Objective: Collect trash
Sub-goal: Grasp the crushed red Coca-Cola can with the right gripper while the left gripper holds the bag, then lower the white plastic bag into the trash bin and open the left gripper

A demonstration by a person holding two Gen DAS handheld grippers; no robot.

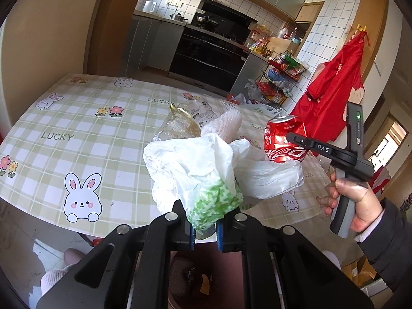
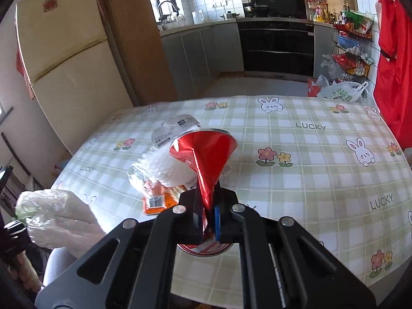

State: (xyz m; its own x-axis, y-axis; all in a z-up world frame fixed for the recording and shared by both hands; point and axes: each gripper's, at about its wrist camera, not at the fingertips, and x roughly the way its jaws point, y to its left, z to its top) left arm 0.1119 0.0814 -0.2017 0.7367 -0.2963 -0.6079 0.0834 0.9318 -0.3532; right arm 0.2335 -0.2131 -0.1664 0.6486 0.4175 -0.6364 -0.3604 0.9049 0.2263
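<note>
The right tool pinches the light, crushed can mid-body, likely slippery, while the left tool clamps the soft, limp bag.

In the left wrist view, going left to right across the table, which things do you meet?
Big rabbit print → white plastic bag pinched in the left gripper → crushed red can → right gripper → hand holding its handle.

- My left gripper holds the plastic bag up at the table's near edge.
- Right of it, my right gripper holds the crushed can above the table.
- Behind the bag, a plastic bottle and foam wrap lie on the table.
</note>
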